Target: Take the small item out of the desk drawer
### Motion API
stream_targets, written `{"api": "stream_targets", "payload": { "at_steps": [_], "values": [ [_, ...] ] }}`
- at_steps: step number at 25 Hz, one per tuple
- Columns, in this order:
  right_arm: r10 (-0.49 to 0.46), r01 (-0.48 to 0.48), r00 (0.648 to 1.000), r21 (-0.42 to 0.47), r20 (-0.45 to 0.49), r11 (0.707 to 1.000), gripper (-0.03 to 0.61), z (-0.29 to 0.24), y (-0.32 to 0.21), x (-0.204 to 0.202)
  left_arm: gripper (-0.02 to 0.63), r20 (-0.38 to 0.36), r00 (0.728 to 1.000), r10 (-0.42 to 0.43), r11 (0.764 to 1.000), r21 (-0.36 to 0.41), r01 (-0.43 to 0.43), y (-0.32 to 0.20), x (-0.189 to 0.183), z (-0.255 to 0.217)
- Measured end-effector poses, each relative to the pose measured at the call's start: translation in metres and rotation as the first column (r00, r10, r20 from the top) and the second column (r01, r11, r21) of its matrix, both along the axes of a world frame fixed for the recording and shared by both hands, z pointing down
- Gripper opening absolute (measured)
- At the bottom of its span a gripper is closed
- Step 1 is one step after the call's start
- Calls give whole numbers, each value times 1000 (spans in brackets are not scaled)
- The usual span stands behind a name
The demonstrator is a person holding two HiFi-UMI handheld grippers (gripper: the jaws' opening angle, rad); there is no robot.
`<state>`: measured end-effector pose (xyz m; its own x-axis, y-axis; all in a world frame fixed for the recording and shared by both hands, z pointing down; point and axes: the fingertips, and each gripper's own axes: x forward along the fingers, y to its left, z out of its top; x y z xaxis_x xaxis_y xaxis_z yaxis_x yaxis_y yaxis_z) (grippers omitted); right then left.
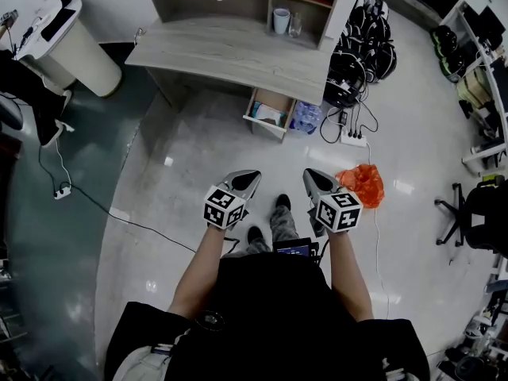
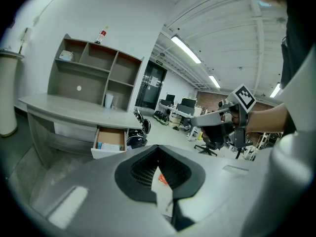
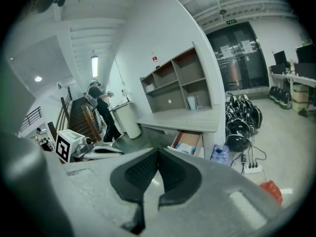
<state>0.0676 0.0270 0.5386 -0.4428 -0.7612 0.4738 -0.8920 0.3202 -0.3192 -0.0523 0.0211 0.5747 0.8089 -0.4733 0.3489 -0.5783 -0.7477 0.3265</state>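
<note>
Left gripper (image 1: 252,176) and right gripper (image 1: 310,175) are hovering side by side over the floor (image 1: 190,161), well apart from the desk (image 1: 226,50), both with jaws pressed together and empty. The drawer (image 1: 279,100) is standing open under the desk's right end, with the item (image 1: 268,115) lying inside.

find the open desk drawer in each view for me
Head view: drawer, upper middle, under the front edge of the desk.
Left gripper view: drawer, left of centre, below the desk.
Right gripper view: drawer, right of centre, under the desk.
Shared landmark: the white cup in the shelf above it.
</note>
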Motion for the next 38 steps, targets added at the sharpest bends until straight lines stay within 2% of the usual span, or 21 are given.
{"api": "stream_targets", "payload": {
  "at_steps": [12, 38],
  "values": [
    [-47, 48, 998, -12, 28, 999, -3, 10, -46, 10, 0, 40, 999, -32, 999, -7, 32, -39, 12, 3],
    [-189, 192, 980, -50, 70, 980, -3, 21, -191, 36, 0, 66, 982, -175, 984, -24, 177, -173, 44, 5]
  ]
}}
